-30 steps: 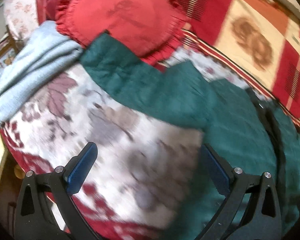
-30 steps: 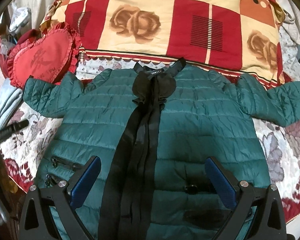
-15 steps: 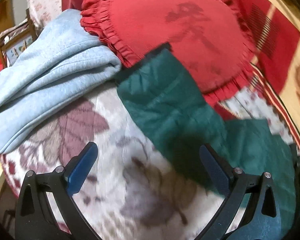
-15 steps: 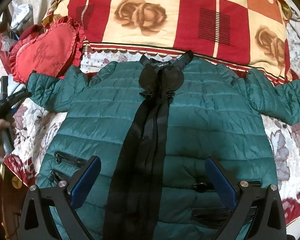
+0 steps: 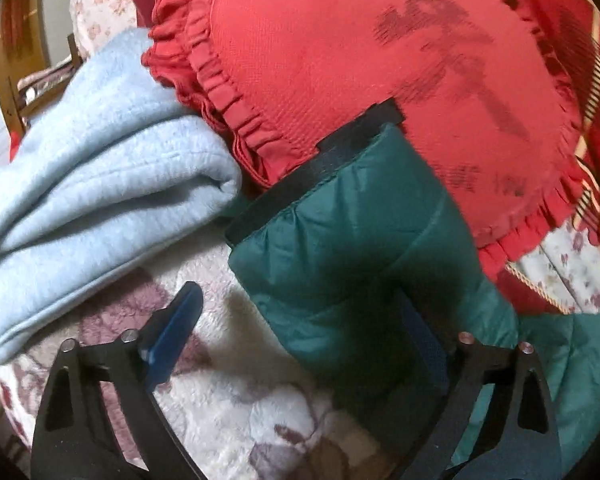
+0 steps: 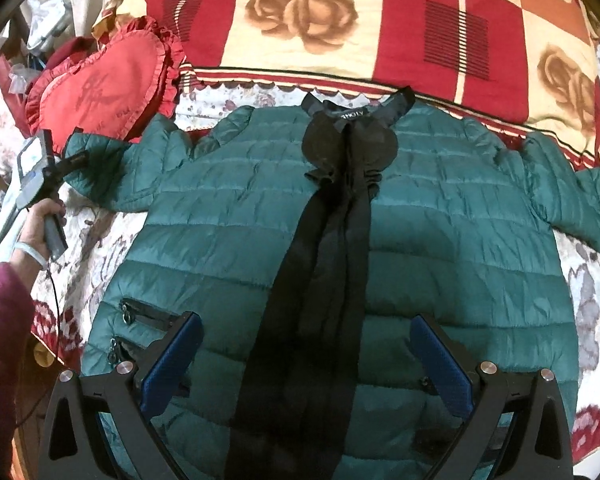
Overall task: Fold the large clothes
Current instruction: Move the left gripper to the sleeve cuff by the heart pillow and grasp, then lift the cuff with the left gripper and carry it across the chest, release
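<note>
Two claws over a green jacket spread on the bed

One green quilted jacket (image 6: 440, 240) lies flat and face up on the floral bedspread (image 6: 580, 292), collar toward twelve o'clock, with a black placket (image 6: 320, 280) running down its middle and both sleeves stretched out to the sides.

At nine o'clock in the right wrist view, a person's hand (image 6: 40, 228) in a maroon sleeve (image 6: 0, 340) holds the left claw (image 6: 74, 160) at the end of the jacket's left-side sleeve. A red heart-shaped cushion (image 6: 100, 92) lies at ten o'clock, and a red-and-cream rose blanket (image 6: 340, 20) runs across the top.

The left wrist view shows that claw (image 5: 300, 328) close up. Its jaws are wide and closing, with the sleeve (image 5: 360, 240) lying between them; its black cuff (image 5: 320, 168) points to eleven o'clock and rests against the cushion. The blue pad at seven o'clock stands clear of the fabric, so nothing is gripped. A folded light-blue garment (image 5: 80, 180) sits at nine o'clock.

The right claw (image 6: 304, 360) hovers over the jacket's lower front at six o'clock, jaws spread wide on either side of the placket, empty.
</note>
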`<control>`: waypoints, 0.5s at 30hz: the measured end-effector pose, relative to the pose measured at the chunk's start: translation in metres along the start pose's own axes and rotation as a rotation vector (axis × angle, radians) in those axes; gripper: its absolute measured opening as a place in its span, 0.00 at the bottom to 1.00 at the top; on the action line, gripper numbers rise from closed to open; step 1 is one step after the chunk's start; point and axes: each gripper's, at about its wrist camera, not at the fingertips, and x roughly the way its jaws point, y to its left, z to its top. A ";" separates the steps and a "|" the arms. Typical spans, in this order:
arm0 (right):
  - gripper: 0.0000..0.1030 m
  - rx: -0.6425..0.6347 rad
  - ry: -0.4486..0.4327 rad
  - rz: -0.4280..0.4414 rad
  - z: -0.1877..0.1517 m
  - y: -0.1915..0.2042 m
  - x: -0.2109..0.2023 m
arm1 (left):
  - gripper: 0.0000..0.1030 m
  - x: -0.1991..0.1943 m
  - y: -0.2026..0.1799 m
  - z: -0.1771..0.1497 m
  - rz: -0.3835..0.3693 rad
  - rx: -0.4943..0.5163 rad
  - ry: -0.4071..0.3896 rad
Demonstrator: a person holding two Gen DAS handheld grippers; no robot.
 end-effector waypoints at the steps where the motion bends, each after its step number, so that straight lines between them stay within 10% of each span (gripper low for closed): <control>1: 1.00 0.004 -0.009 -0.002 0.001 -0.001 0.000 | 0.71 0.005 0.000 0.001 -0.008 -0.011 0.013; 6: 1.00 -0.006 -0.022 -0.013 0.001 -0.002 0.003 | 0.17 0.016 0.011 0.005 -0.076 -0.073 0.056; 15: 1.00 0.031 -0.023 0.014 -0.004 -0.009 0.001 | 0.07 -0.039 0.022 0.013 -0.244 -0.054 0.012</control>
